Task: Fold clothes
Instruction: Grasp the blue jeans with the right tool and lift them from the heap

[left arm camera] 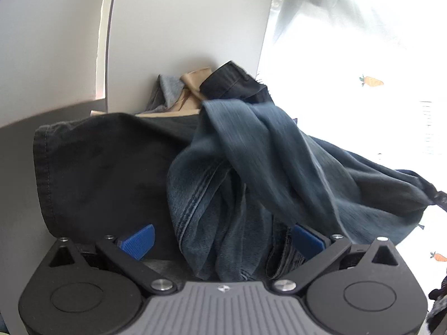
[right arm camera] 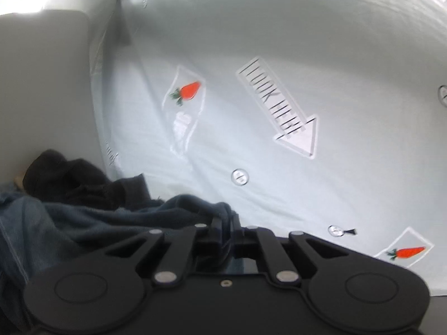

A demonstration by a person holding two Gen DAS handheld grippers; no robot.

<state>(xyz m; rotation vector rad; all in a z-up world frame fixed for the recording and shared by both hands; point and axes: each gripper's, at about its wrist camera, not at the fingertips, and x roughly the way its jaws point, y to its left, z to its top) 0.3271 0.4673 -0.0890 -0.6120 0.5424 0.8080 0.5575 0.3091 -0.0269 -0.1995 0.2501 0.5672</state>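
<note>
Beside the black garment (left arm camera: 106, 167), the blue jeans (left arm camera: 251, 167) lie bunched on the carrot-print sheet (right arm camera: 279, 42). My left gripper (left arm camera: 220, 240) stands wide apart, denim between its blue pads (left arm camera: 138, 241) without being pinched. My right gripper (right arm camera: 227, 233) is clamped onto a fold of the jeans, right of that garment.

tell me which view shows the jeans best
Left wrist: the jeans fill the frame, seam visible, bunched between the left gripper's open jaws. Right wrist shows only a dark edge, pinched in the shut right gripper.
</note>
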